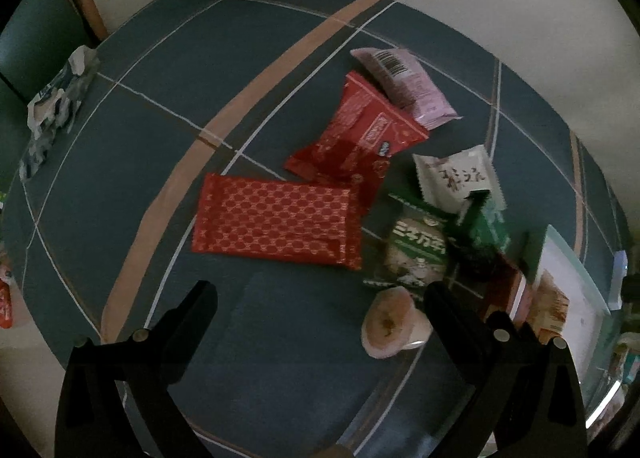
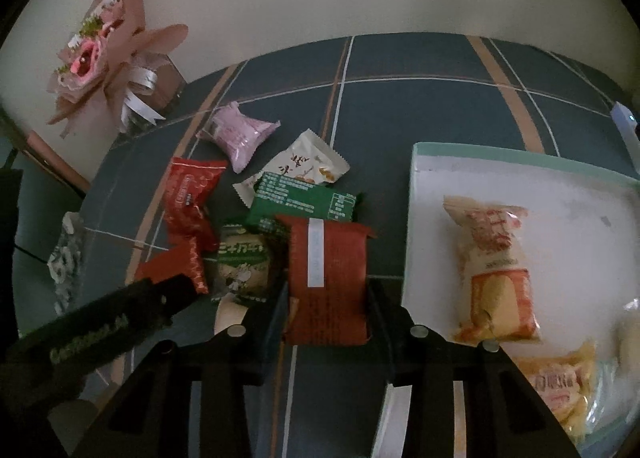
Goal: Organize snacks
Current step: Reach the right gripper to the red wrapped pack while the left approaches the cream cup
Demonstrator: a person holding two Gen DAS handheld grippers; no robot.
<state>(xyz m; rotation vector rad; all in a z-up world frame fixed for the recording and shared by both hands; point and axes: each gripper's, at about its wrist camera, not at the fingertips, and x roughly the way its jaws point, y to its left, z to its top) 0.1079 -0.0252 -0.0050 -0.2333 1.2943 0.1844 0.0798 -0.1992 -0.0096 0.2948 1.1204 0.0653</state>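
A dark red packet [image 2: 326,278] is clamped between the right tongs [image 2: 326,310], beside the white tray [image 2: 520,156]. The left tongs [image 1: 320,298] are held wide open, empty, above the bench [image 1: 168,106]. The slick wrapper could slip out if jolted.

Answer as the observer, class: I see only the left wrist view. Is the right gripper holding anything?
Observer: Yes. The right gripper is shut on a dark red snack packet, white strip facing up.
Operator: How many snacks lie in the tray?
Observer: The teal-rimmed tray holds at least two: an orange-and-white bag and a yellow-orange packet nearer the camera.
Operator: What stands by the wall?
Observer: A pink-wrapped bouquet showing pink flowers.
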